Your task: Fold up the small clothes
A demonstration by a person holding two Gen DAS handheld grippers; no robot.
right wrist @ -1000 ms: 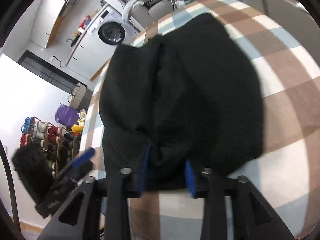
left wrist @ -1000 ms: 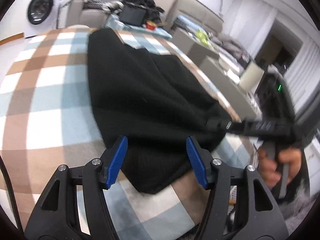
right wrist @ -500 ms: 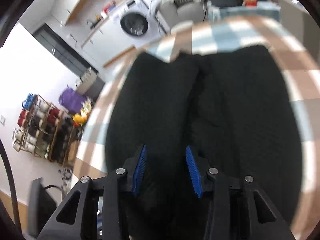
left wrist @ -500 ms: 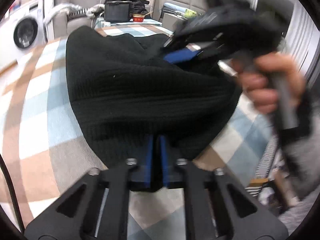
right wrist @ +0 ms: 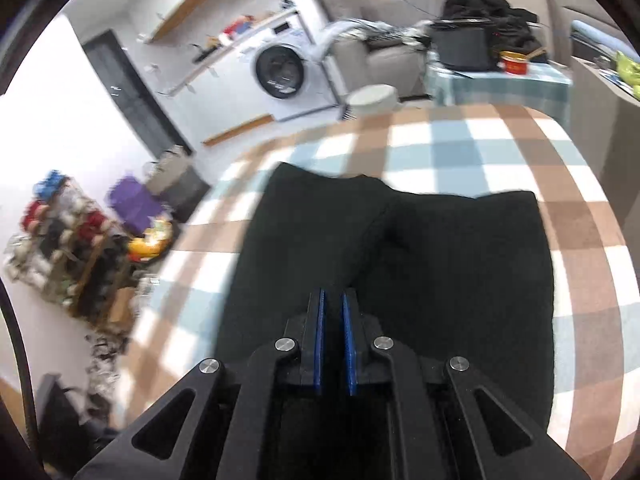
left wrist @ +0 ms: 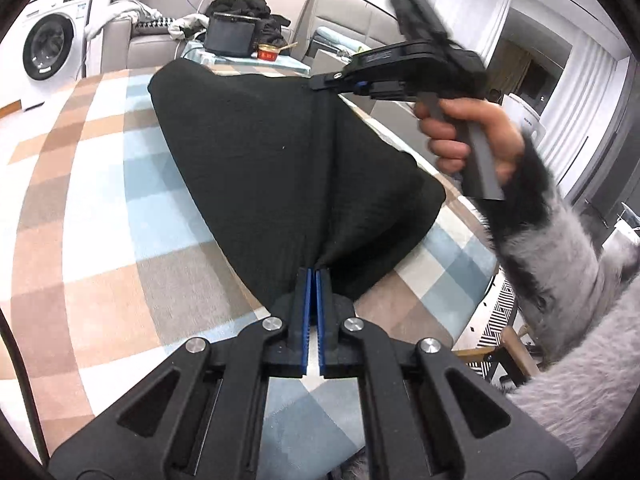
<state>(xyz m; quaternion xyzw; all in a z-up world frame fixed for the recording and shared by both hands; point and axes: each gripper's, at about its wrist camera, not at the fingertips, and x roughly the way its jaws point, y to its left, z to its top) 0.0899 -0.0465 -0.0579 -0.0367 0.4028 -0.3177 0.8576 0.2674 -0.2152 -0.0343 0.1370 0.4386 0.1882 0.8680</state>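
Black knit, ribbed, that's the small garment [left wrist: 280, 168], spread across the checked tablecloth [left wrist: 80, 208] on the table, w/ a raised ridge running down its middle from near edge to far side. Looks like shorts or a little skirt, can't say which.

Left gripper [left wrist: 313, 276] is clenched on the near hem: blue pads together, cloth bunched and puckering right at the tips, so it's got fabric pinched. Right gripper [left wrist: 320, 82] sits at the far end of that same ridge in the left cam; its own view shows the tips [right wrist: 334, 300] low over the cloth, jaws having just been closing, down to a thin gap now, dark knit at and between the pads. Prob a grip on a pleat, though how much cloth is truly caught is hard to see. The person's hand [left wrist: 468, 136] in a fuzzy grey sleeve [left wrist: 560, 264] drives it.

Why held so: two pinches on one line, near and far, make a crease axis. Lifting both lets one half swing over the other, i.e. a lengthwise fold. The ridge btwn the grips is taut, which fits.

Fold itself not yet made; garment's both halves lie flat either side. Risk: thin hem slipping from a pinch.
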